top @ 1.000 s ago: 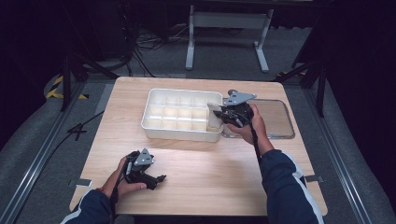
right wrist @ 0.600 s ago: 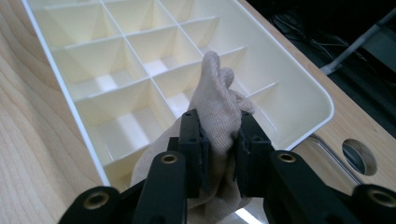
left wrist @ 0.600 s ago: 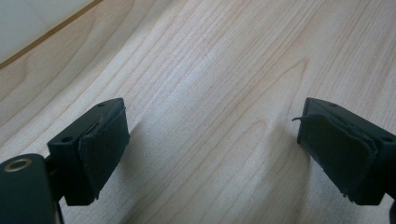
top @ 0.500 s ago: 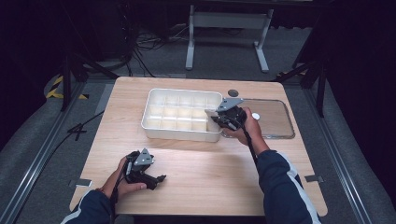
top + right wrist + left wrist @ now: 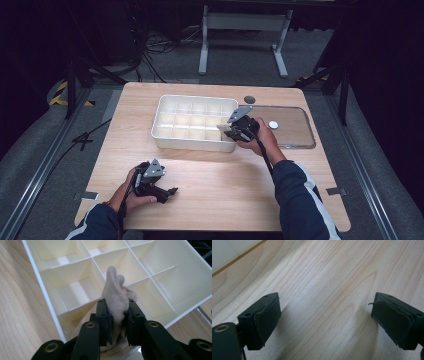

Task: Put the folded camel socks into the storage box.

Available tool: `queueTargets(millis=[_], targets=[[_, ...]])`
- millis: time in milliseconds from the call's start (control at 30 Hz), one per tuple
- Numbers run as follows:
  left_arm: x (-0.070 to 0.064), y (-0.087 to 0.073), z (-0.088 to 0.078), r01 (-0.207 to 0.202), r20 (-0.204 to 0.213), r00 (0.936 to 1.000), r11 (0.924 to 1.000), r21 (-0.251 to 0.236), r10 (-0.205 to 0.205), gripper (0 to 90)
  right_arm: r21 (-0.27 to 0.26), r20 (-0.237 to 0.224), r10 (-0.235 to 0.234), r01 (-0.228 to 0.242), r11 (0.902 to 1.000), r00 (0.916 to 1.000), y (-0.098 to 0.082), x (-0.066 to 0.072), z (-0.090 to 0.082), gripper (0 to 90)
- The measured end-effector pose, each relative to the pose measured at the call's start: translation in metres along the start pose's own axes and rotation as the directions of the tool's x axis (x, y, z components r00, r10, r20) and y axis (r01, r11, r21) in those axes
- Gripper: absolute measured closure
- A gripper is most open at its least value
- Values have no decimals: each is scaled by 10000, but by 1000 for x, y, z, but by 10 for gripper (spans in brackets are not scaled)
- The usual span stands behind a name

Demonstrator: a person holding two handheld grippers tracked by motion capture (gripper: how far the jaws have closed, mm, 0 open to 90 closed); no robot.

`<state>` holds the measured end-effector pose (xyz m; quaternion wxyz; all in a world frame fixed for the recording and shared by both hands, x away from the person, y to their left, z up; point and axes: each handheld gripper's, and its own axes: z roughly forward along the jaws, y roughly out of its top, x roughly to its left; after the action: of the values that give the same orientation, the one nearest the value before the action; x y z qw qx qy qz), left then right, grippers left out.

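Observation:
A white tray point(image 5: 192, 145) split into several compartments stands at the table's middle back. My right gripper point(image 5: 231, 131) hangs over its near right corner, shut on a beige knitted cloth point(image 5: 223, 132). In the right gripper view the cloth point(image 5: 115, 290) sticks up from between the jaws of that gripper point(image 5: 118, 315), above the tray's dividers point(image 5: 85, 303), and more of it hangs below the jaws. My left gripper point(image 5: 170, 192) rests low at the front left of the table. In its own view the left gripper point(image 5: 325, 315) is open over bare wood.
A clear flat lid point(image 5: 300, 135) lies to the right of the tray, with a small white disc point(image 5: 273, 124) on it. A dark round spot point(image 5: 249, 99) sits behind the tray. The wooden table point(image 5: 225, 185) ends close in front of my left hand.
My right gripper has moved left and down with the cloth, from beside the clear lid to the tray's near right corner. The left gripper has stayed put.

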<state>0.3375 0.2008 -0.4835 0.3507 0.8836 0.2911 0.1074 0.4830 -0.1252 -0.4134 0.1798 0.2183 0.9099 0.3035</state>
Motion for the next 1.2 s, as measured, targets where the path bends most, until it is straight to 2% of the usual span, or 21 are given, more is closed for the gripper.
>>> queueTargets(millis=[100, 200, 267, 533, 767, 867, 1033, 1200], targets=[[0, 0, 0, 6, 2, 10000, 10000, -1, -6, 92, 371, -163, -111, 117, 9992, 9998, 2, 1, 3, 758], [0, 0, 0, -5, -2, 10000, 10000, -3, 5, 92, 596, -417, -25, 50, 9982, 9991, 4, -2, 3, 761], [0, 0, 0, -1, -4, 10000, 10000, -6, 1, 92, 830, -507, -155, 197, 9964, 9986, 7, -2, 5, 764], [0, 0, 0, 4, 2, 10000, 10000, -3, -4, 92, 1403, -719, -187, 286, 9897, 9972, 10, -4, 9, 769], [0, 0, 0, -2, -7, 10000, 10000, -7, 2, 92, 2154, -922, -421, 612, 9746, 9948, 13, -3, 16, 773], [0, 0, 0, 2, 5, 10000, 10000, 11, -2, 92, 2537, -1062, -480, 737, 9645, 9932, 14, -4, 22, 774], [0, 0, 0, -38, -5, 10000, 10000, 26, 38, 92, 2953, -1332, -238, 626, 9534, 9908, 18, -7, 26, 773], [0, 0, 0, -34, -11, 10000, 10000, 18, 34, 92, 3058, -1416, 10, 428, 9511, 9899, 18, -8, 28, 773]])
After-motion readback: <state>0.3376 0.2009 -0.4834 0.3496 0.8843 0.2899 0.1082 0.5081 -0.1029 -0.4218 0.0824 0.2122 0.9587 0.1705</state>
